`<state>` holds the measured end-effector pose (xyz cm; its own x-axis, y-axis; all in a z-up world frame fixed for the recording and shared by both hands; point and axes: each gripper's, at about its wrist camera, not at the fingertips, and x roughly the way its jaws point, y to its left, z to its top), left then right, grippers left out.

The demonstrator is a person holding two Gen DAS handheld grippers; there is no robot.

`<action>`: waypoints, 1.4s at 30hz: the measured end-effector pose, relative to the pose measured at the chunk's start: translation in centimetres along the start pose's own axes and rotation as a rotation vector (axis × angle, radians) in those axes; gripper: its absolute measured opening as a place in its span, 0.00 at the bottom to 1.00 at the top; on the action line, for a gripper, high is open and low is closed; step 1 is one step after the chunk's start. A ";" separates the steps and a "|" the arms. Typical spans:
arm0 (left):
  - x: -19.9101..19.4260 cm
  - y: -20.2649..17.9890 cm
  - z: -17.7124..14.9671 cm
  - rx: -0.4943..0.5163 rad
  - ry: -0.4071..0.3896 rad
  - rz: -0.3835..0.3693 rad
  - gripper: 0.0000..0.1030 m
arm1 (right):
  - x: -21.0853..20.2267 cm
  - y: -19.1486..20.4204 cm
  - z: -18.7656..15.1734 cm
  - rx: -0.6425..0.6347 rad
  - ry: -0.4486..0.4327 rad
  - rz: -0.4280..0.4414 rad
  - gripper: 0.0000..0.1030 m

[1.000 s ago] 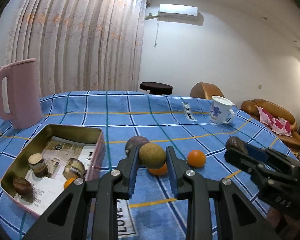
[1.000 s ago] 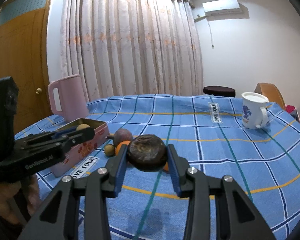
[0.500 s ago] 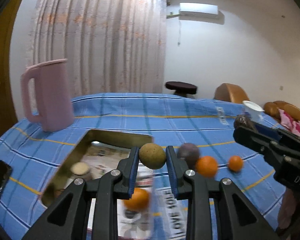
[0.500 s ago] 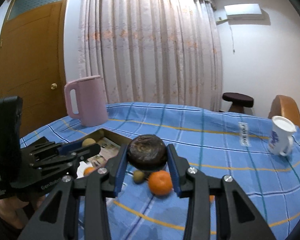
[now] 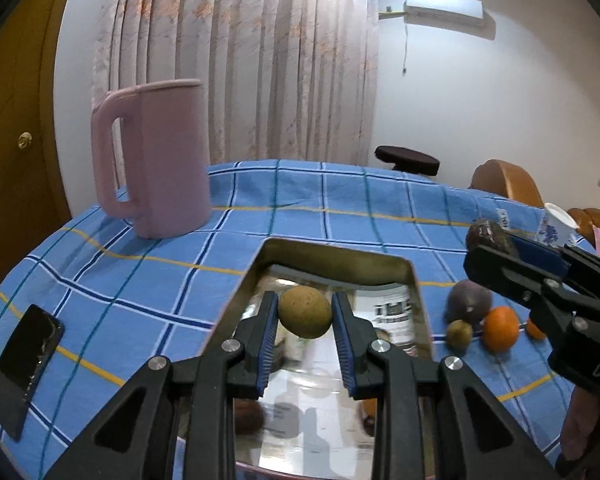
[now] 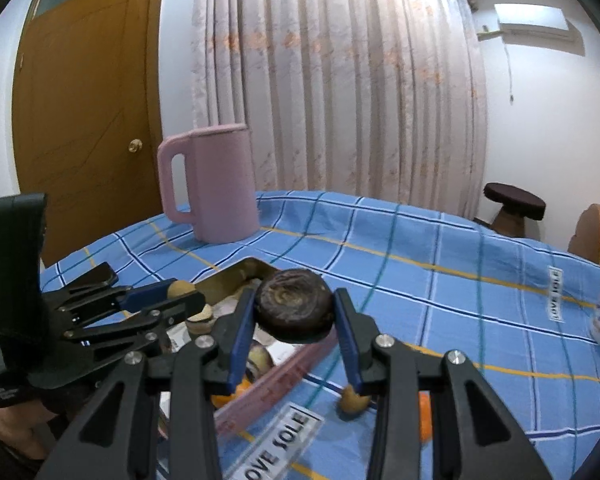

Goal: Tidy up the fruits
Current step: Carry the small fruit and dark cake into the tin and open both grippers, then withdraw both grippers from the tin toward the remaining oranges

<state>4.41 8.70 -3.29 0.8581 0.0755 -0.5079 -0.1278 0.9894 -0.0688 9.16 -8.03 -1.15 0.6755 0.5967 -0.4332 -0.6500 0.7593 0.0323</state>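
Observation:
My left gripper (image 5: 305, 316) is shut on a tan-green round fruit (image 5: 305, 311) and holds it over the open metal tin (image 5: 332, 258). My right gripper (image 6: 295, 312) is shut on a dark brown wrinkled fruit (image 6: 295, 309) above the tin's right wall (image 6: 260, 394); it shows at the right in the left wrist view (image 5: 490, 238). On the cloth right of the tin lie a purple fruit (image 5: 469, 302), a small kiwi (image 5: 459, 333) and an orange (image 5: 501, 328). Several fruits lie in the tin, partly hidden by the fingers.
A pink jug (image 5: 156, 156) stands at the far left of the blue checked tablecloth (image 5: 340, 196). A black phone (image 5: 22, 364) lies near the left edge. A white mug (image 5: 556, 226) stands far right. A stool (image 6: 514, 204) and a sofa are beyond the table.
Both grippers have moved left with their fruits, from above the loose fruits to over the tin. The jug and tin now look closer.

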 end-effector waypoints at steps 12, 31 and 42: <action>1.8 2.3 -1.0 0.003 0.084 0.034 0.28 | 4.9 3.2 -1.4 -0.044 0.120 0.057 0.40; 1.5 2.0 -1.5 0.015 0.153 0.053 0.41 | 5.1 3.5 -3.0 -0.062 0.180 0.129 0.64; -0.5 0.0 -1.0 0.050 0.110 0.047 0.73 | -0.3 1.1 -3.2 -0.039 0.095 0.090 0.72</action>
<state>3.51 8.49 -3.90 0.7916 0.1102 -0.6010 -0.1391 0.9903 -0.0016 7.11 -8.20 -3.88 0.5789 0.6334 -0.5136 -0.7210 0.6917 0.0403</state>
